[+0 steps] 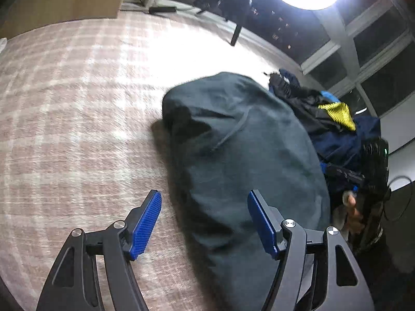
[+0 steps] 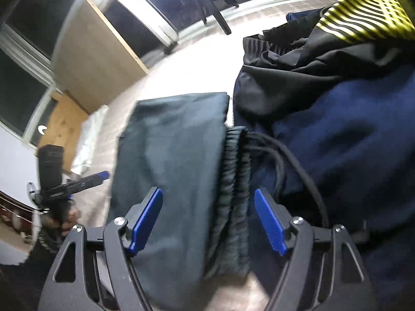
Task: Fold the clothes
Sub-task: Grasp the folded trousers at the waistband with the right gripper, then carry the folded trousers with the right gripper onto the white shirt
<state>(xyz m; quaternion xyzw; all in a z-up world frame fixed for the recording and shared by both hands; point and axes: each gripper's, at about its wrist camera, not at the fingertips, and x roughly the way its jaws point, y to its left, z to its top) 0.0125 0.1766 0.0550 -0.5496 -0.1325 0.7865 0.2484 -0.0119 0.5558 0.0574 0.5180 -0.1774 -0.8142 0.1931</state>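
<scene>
My right gripper (image 2: 207,220) hangs nearest the work, its blue pads spread wide and pinching nothing. Between the open jaws lies the gathered elastic waistband (image 2: 233,194) of the dark green trousers (image 2: 171,155), with a black drawstring (image 2: 293,155) trailing off to the right. The trousers look folded over on themselves into a compact slab on the plaid bedcover (image 2: 197,70).

My left gripper (image 1: 205,223) is spread just as wide, also empty. Its right pad hovers over the near end of the same dark green trousers (image 1: 241,140), and its left pad is over the bare plaid bedcover (image 1: 77,103). From this side the garment reads as a rounded, folded bundle, though motion blur hides whether its edges are square.

Just beyond the trousers, touching them on the far right, sits the unfolded heap: a navy garment (image 2: 337,129), a black garment (image 2: 298,64) crumpled over it, and a yellow-and-black striped piece (image 2: 363,13) on top.

Farther off are a wooden cabinet (image 2: 98,51) and dark window panes (image 1: 376,46).

I judge that this piece's fold is nearly or wholly made, with both grippers released. The next move would be either to close on the waistband end and shift the bundle clear of the heap, or to reach for the next garment. Either way I would have to keep the loose drawstring from snagging on the navy cloth.
</scene>
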